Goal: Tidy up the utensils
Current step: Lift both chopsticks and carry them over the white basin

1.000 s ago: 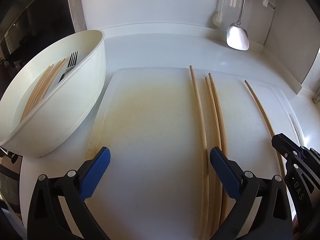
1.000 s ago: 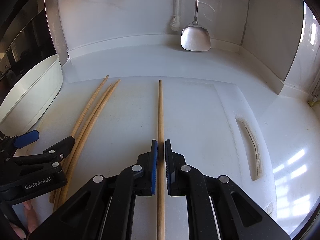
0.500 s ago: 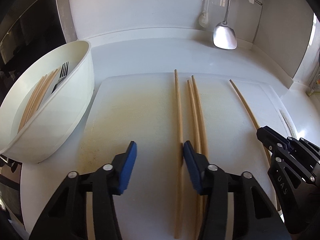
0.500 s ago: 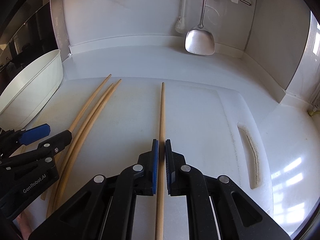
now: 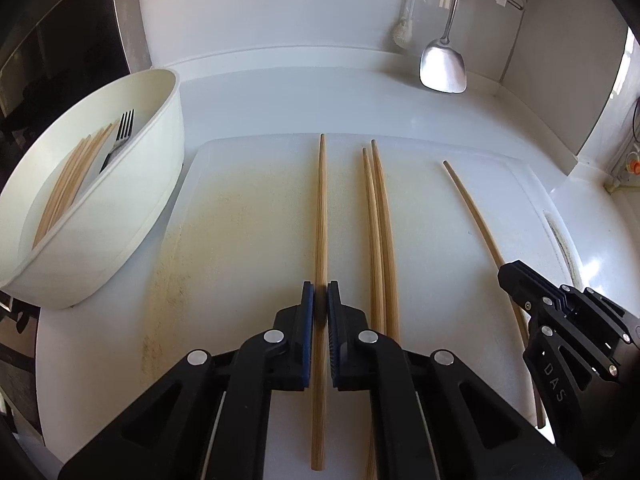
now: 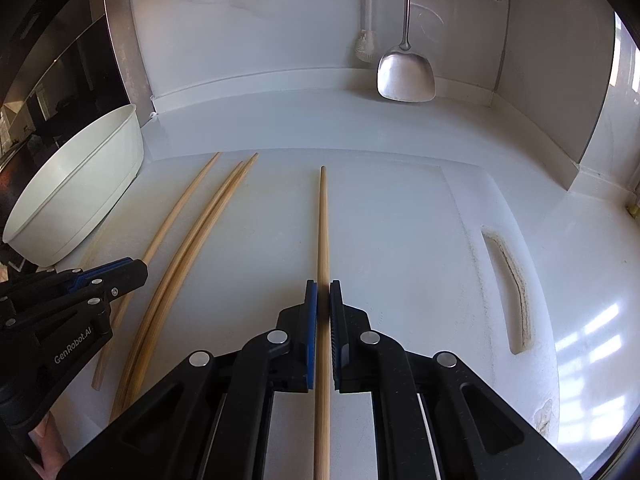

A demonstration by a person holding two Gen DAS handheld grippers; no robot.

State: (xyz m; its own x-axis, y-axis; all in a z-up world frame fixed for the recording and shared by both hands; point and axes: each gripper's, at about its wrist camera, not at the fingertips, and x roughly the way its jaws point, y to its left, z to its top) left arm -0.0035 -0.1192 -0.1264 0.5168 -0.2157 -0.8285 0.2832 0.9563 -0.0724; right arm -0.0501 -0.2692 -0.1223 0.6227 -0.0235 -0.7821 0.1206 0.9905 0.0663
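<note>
Four wooden chopsticks lie lengthwise on a white cutting board (image 5: pixel 240 220). My left gripper (image 5: pixel 321 300) is closing tight on the leftmost chopstick (image 5: pixel 321 208), with both blue pads against its sides. A pair of chopsticks (image 5: pixel 378 220) lies just right of it. My right gripper (image 6: pixel 323 300) is shut on the rightmost chopstick (image 6: pixel 323 220). In the right wrist view the left gripper (image 6: pixel 132 270) sits over the far-left chopstick (image 6: pixel 180 216), beside the pair (image 6: pixel 208 216). A white bowl (image 5: pixel 120 220) at the left holds several chopsticks (image 5: pixel 68 184) and a fork (image 5: pixel 120 136).
A metal spatula (image 6: pixel 406 76) and a brush (image 6: pixel 362 50) hang on the back wall. The board's handle slot (image 6: pixel 508 288) is at its right edge. A dark appliance front stands at the far left, behind the bowl (image 6: pixel 80 200). Walls close the corner at the right.
The left gripper, wide open a second ago, has shifted right and closed around the leftmost chopstick. The right gripper has stayed shut on its chopstick.
</note>
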